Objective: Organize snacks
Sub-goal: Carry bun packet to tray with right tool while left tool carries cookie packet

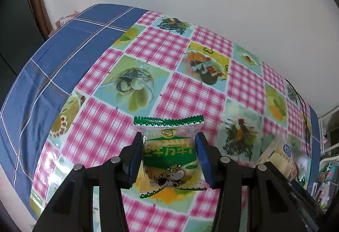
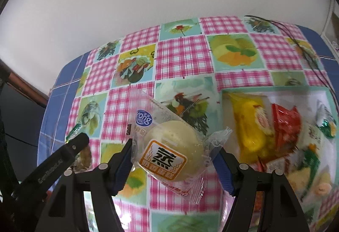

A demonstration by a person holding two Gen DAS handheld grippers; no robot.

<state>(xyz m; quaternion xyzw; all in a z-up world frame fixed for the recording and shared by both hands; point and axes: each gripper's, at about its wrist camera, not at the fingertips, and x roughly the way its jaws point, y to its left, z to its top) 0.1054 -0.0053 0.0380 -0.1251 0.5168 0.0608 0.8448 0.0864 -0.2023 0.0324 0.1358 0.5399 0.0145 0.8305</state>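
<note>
My left gripper (image 1: 168,143) is shut on a green-and-clear cake packet with a cartoon cow (image 1: 170,160), held above the checked tablecloth (image 1: 186,100). My right gripper (image 2: 175,154) is shut on a clear packet with a pale round steamed cake and an orange label (image 2: 169,147), held above the table. That packet also shows at the right edge of the left wrist view (image 1: 279,157). The left gripper's black arm (image 2: 61,155) shows at the lower left of the right wrist view.
A white tray (image 2: 275,92) with several wrapped snacks in yellow, red and green stands on the table's right side. A black cable (image 2: 305,53) lies across the far right corner. A blue checked cloth (image 1: 53,66) covers the table's left end. A white wall stands behind.
</note>
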